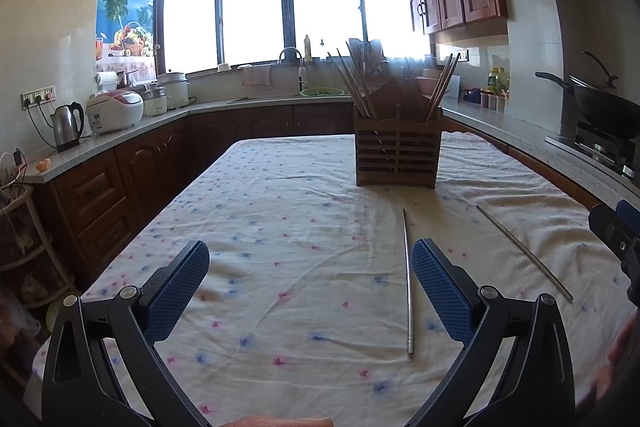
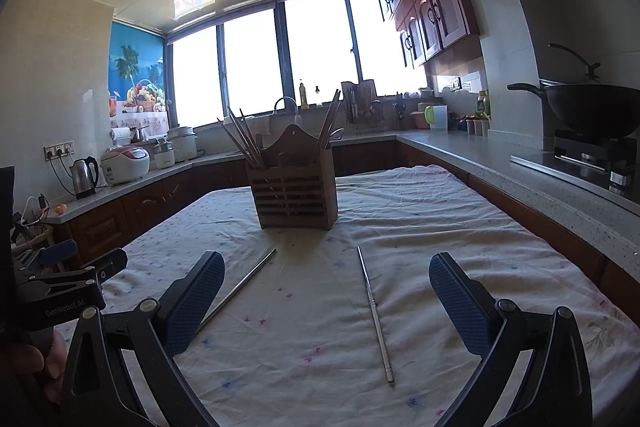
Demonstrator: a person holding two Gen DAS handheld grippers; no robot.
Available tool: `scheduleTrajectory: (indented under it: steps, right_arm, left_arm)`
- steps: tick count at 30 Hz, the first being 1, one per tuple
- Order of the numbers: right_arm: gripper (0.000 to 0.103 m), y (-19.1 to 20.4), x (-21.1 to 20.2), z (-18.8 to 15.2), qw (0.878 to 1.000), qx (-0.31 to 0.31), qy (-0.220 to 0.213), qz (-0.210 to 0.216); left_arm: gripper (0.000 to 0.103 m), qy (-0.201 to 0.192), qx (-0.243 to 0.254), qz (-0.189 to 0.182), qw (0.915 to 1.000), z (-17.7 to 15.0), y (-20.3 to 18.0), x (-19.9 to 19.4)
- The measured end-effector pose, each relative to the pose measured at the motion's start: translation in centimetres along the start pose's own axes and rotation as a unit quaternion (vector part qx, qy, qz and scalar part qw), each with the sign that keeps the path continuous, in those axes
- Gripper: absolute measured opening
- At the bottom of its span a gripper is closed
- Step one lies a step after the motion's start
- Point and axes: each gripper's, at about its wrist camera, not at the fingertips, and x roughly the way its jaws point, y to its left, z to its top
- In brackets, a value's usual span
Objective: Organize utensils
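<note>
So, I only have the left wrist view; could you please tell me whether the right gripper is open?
Observer: Yes, the right gripper has its jaws wide apart, holding nothing.
Operator: Thanks. What is ahead of it?
Observer: One loose chopstick lies between its jaws, pointing roughly toward the wooden holder.
Operator: And the second one?
Observer: The second chopstick slants away, its near end hidden behind the jaw on that view's left.
</note>
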Motion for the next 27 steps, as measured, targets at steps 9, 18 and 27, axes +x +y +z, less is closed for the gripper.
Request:
scheduleTrajectory:
  steps: [9, 18, 27]
  right_arm:
    - [0.103, 0.05, 0.01, -0.02, 1.0, 0.0, 0.001, -0.001]
    - [0.103, 0.1, 0.01, -0.04, 1.0, 0.001, 0.001, 0.001]
    - [0.103, 0.55, 0.08, 0.08, 1.0, 0.005, 0.005, 0.005]
  left_arm:
    - [0.103, 0.0, 0.003, 0.0, 1.0, -0.03, -0.07, 0.11]
    - [0.103, 0.002, 0.002, -0.002, 1.0, -0.01, -0.07, 0.16]
    - [0.103, 0.005, 0.003, -0.005, 1.0, -0.04, -0.04, 0.41]
